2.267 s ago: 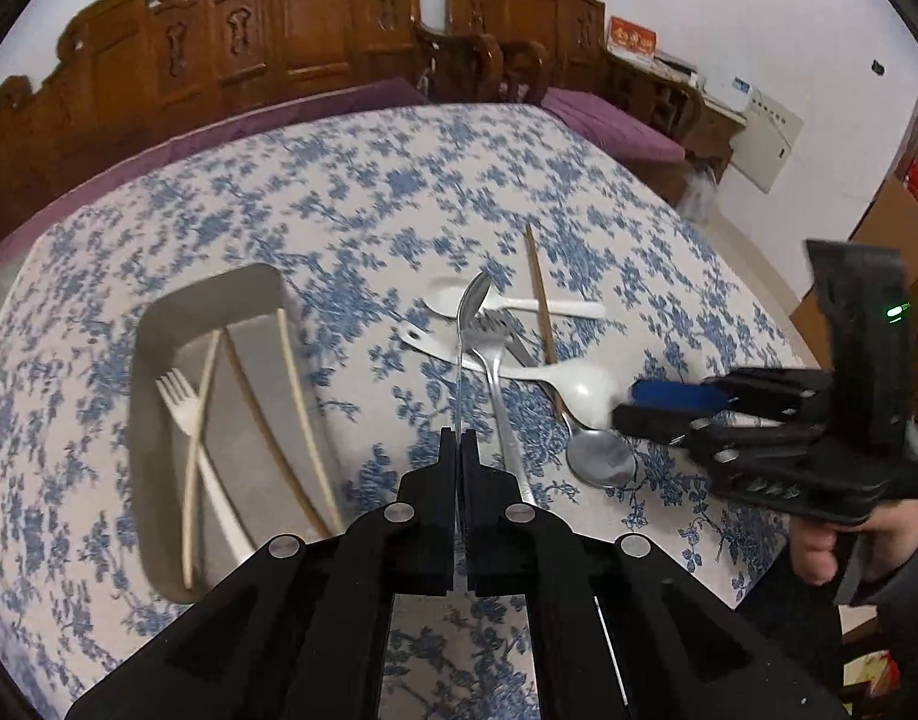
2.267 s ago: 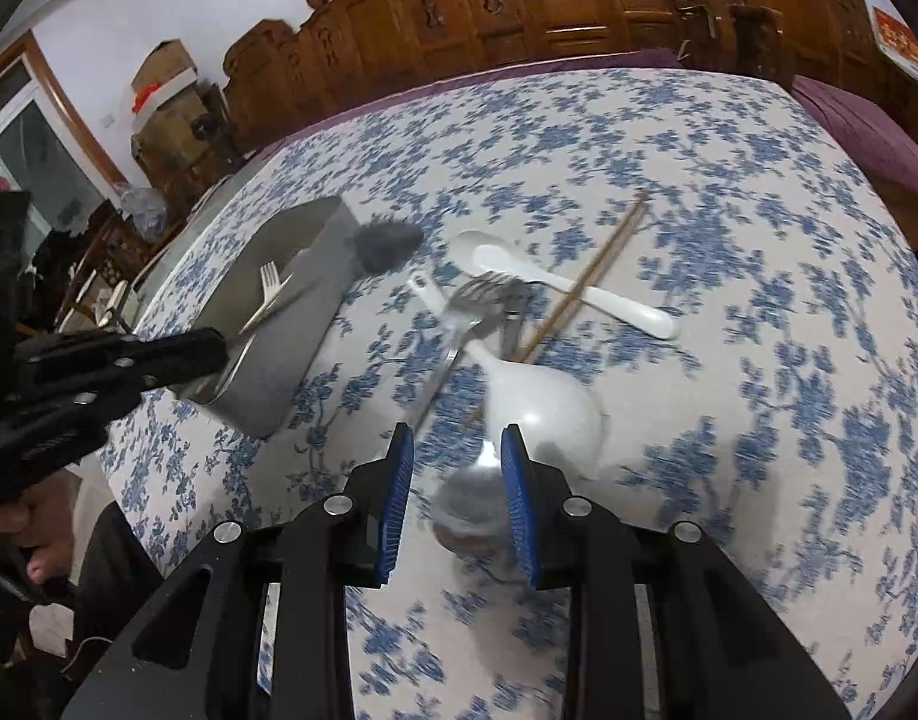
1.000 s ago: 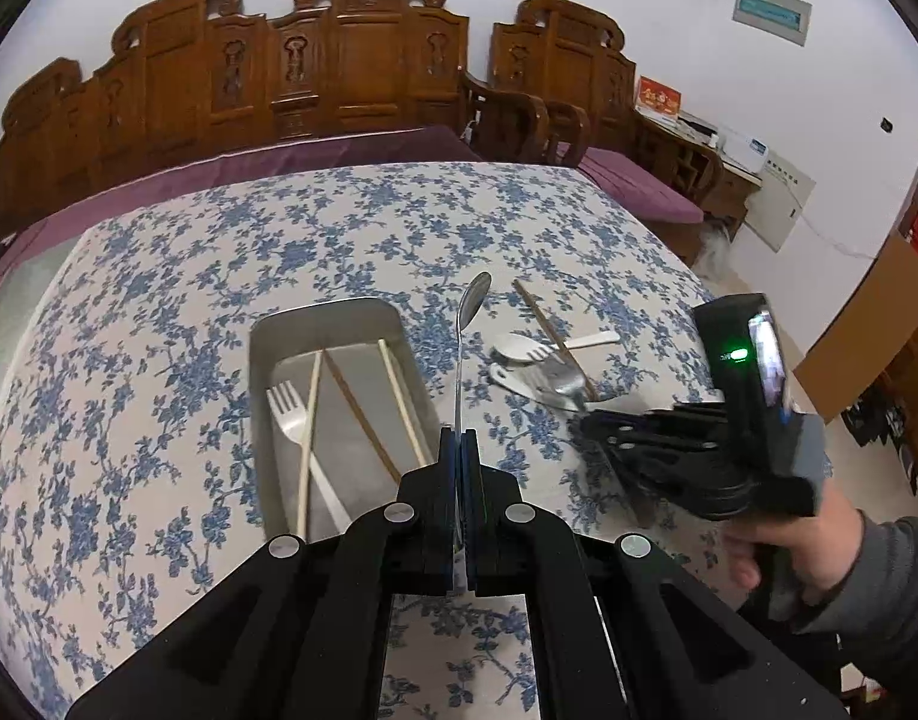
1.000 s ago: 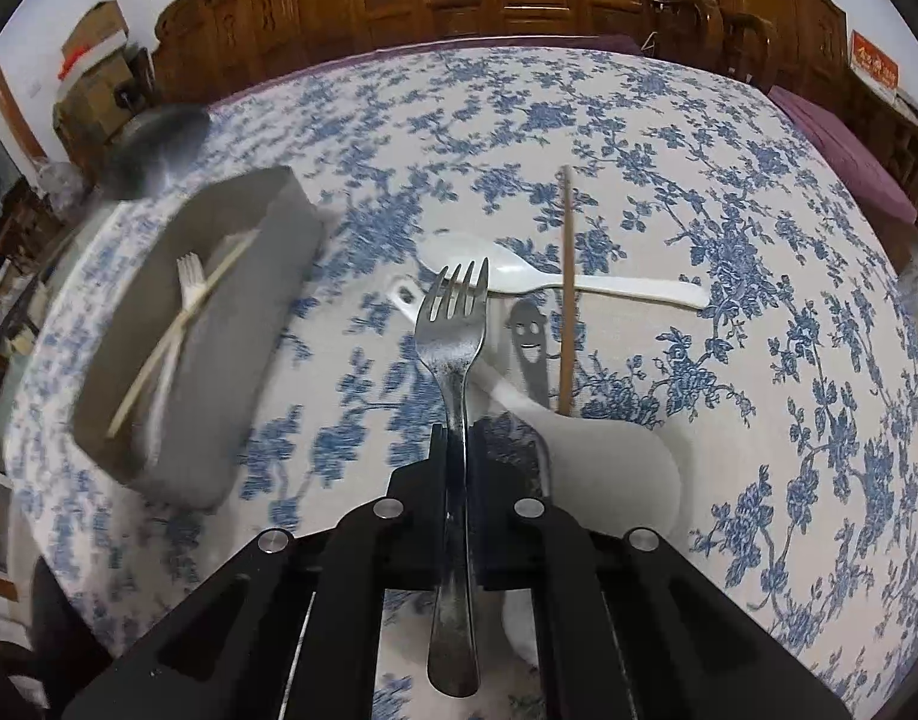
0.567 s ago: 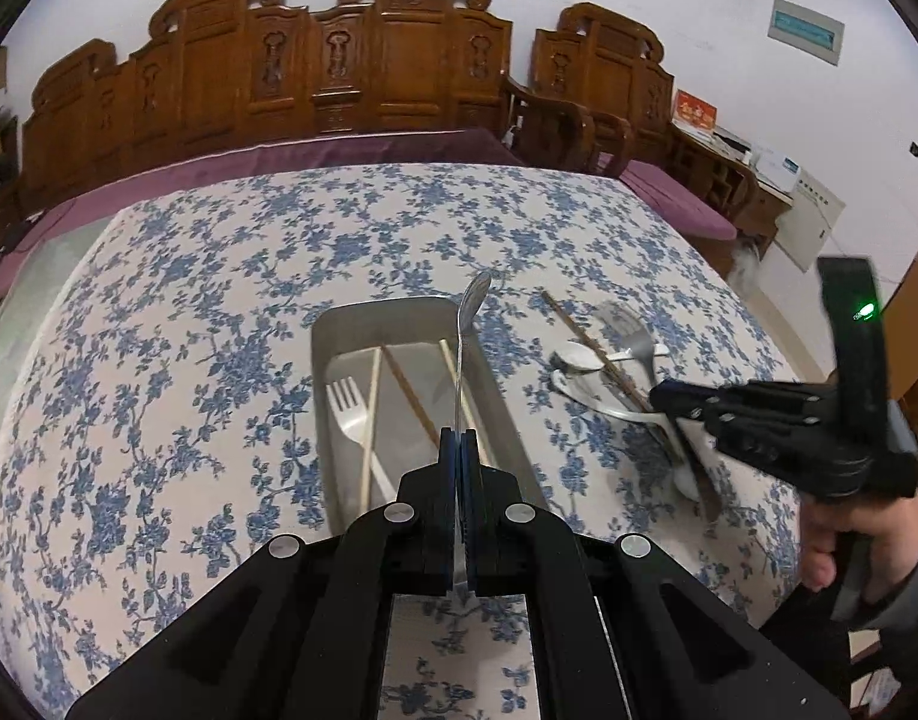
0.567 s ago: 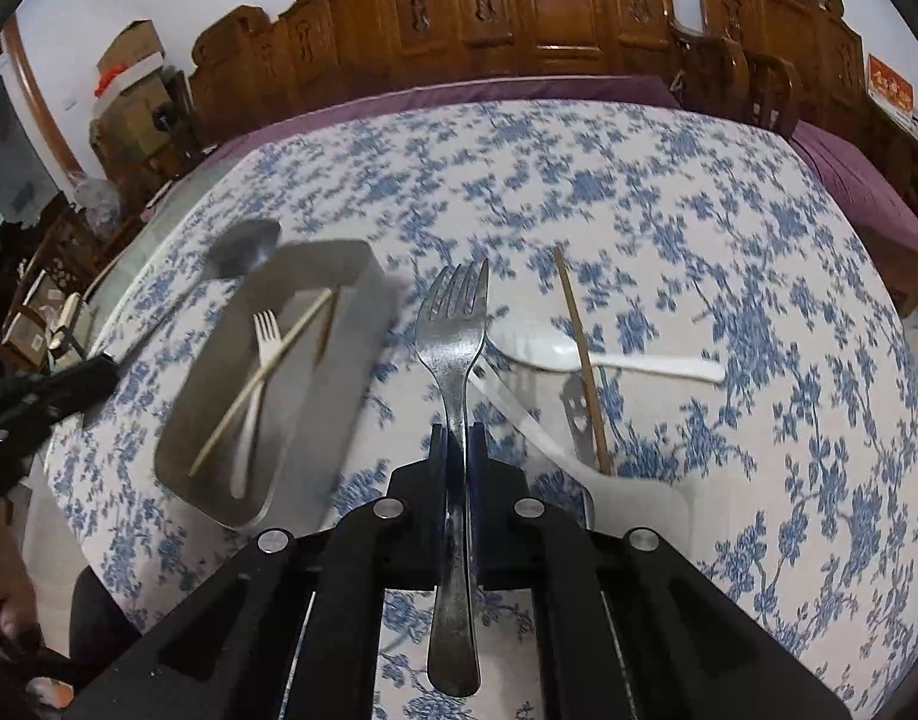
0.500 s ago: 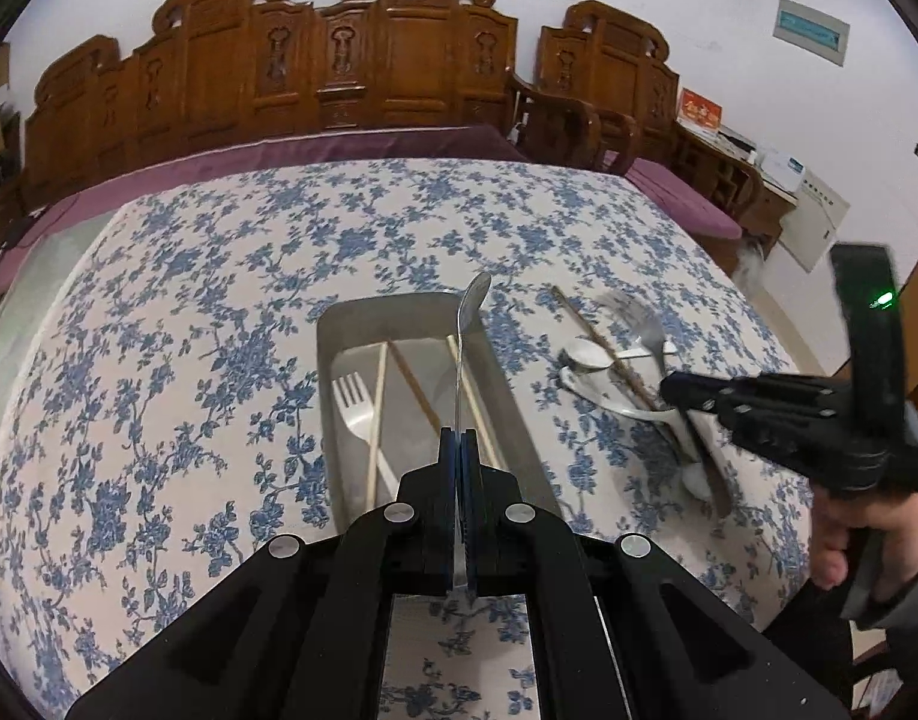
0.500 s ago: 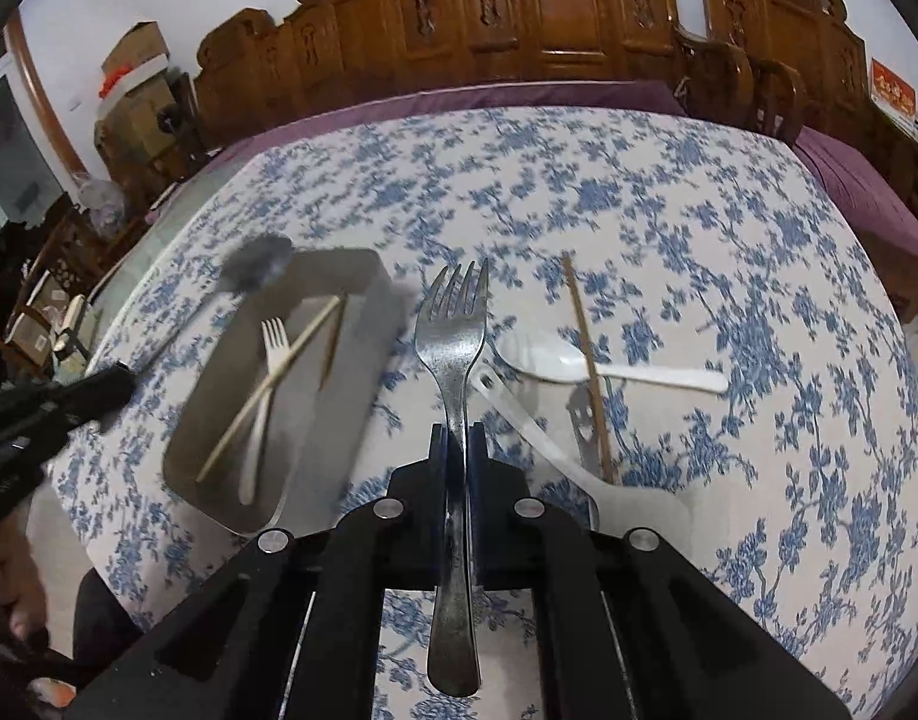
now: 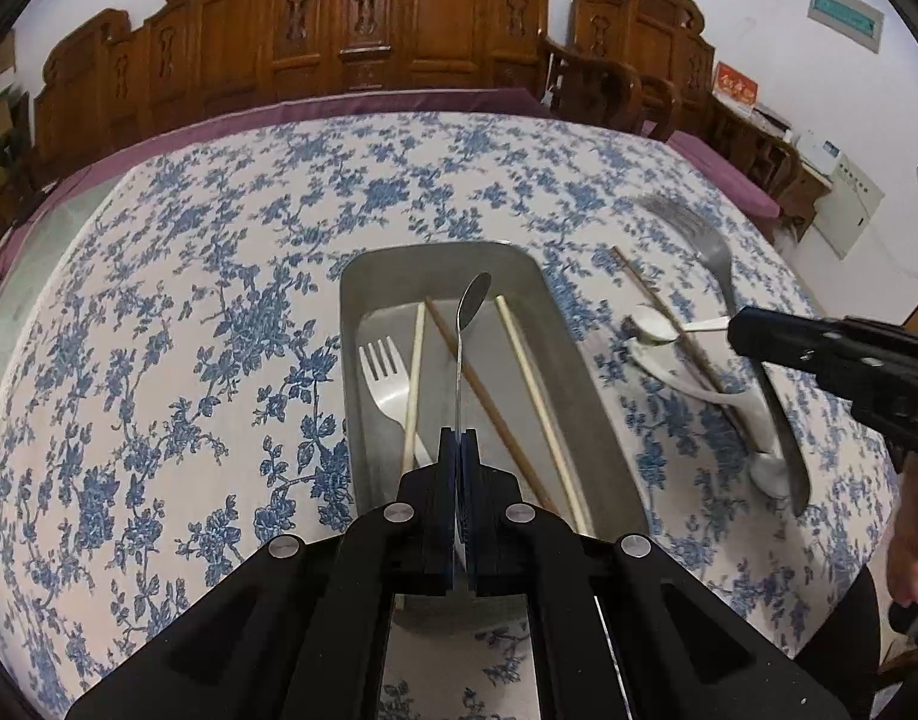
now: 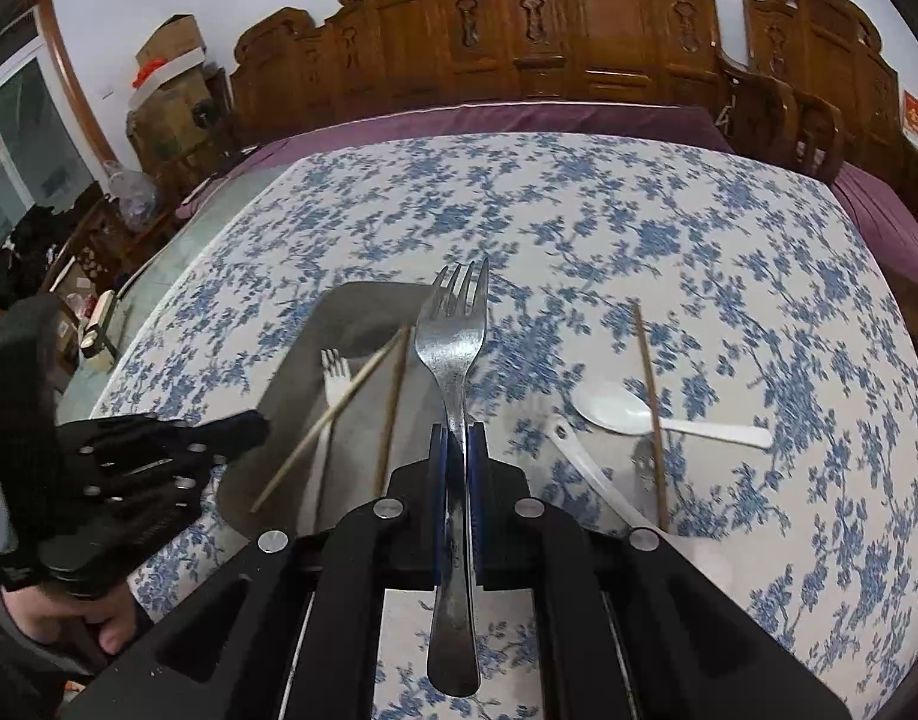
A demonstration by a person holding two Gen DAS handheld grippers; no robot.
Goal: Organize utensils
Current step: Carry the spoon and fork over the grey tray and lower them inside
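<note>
Your left gripper (image 9: 459,450) has its jaws clamped on a metal spoon (image 9: 472,300) by the thin handle, bowl out ahead over the grey tray (image 9: 585,360). Your right gripper (image 10: 456,444) has its jaws closed on a metal fork (image 10: 453,324) at mid-handle, tines forward, just beyond the tray's right rim. Both are stiff, smooth and slick steel, likely to pivot in a narrow pinch, so keep holding near the balance point. Below the left jaws lie chopsticks (image 9: 534,372) and a white fork (image 9: 384,378), crowding the landing spot. On the surface right of the tray remain a white spoon (image 10: 615,405), a white ladle (image 10: 591,480) and a brown chopstick (image 10: 648,384).
</note>
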